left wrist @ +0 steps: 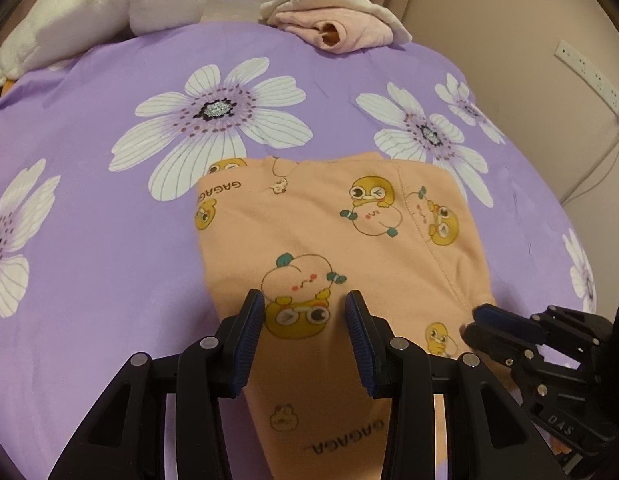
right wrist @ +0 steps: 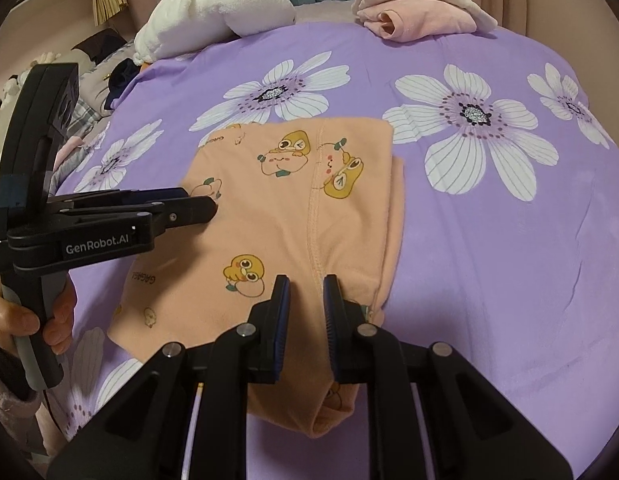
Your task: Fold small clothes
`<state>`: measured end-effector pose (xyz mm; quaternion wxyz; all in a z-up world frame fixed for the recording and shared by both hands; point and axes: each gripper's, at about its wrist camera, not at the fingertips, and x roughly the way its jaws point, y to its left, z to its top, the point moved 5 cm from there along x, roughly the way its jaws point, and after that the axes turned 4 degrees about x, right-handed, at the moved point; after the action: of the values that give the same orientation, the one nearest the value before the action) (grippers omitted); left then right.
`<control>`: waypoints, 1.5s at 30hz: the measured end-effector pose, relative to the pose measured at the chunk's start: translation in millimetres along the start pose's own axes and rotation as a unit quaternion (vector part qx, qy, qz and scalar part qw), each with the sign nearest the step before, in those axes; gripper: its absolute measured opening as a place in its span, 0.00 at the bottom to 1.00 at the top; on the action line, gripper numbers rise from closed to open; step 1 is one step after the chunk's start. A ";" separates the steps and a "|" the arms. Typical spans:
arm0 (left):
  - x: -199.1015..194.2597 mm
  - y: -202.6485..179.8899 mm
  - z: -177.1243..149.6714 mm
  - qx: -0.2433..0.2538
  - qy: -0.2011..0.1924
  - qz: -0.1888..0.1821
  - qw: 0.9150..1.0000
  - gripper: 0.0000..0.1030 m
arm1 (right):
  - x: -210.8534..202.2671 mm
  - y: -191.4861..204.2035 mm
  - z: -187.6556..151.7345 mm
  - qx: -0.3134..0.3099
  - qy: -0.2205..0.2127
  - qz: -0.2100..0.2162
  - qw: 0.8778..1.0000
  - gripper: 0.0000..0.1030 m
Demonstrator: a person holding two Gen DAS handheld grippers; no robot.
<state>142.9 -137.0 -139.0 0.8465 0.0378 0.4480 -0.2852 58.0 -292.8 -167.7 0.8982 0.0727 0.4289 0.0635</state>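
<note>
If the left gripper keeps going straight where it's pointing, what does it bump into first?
Probably the peach garment. The left gripper points down at it with jaws apart, right over a printed yellow duck, so the fabric comes first, then the purple sheet beneath. Exact height above it is unclear.

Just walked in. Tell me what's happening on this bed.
A person is folding a small peach cartoon-print garment on a purple flowered bedsheet, holding a gripper in each hand. The left gripper hovers over the garment's near edge, jaws apart and gripping nothing. The right gripper, jaws narrow, sits over the seam at that edge. A folded pink garment lies at the far side.
</note>
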 end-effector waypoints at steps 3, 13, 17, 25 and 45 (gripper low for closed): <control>-11.8 -0.4 -6.9 -0.004 -0.008 -0.002 1.000 0.39 | -7.8 -3.4 0.7 0.013 -0.006 0.011 1.000 0.16; -24.1 -10.4 -43.0 0.009 -0.001 0.002 1.000 0.39 | -9.8 -8.1 -6.8 0.040 0.000 0.014 0.999 0.19; -31.2 -10.8 -50.0 0.001 -0.003 -0.001 1.000 0.39 | -13.8 -5.2 -9.2 0.035 -0.002 0.008 0.999 0.19; -37.1 -13.1 -64.1 -0.003 0.000 -0.001 1.000 0.39 | -13.0 -5.0 -21.0 0.034 0.015 0.011 0.999 0.17; -50.5 3.5 -59.1 -0.076 -0.010 -0.050 0.996 0.60 | -26.5 -41.9 -15.8 0.149 0.001 0.084 0.985 0.53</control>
<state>79.1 -92.5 -135.5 0.8360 -0.0514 0.4615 -0.2925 31.3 -337.3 -165.1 0.8685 0.2417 0.4263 0.0744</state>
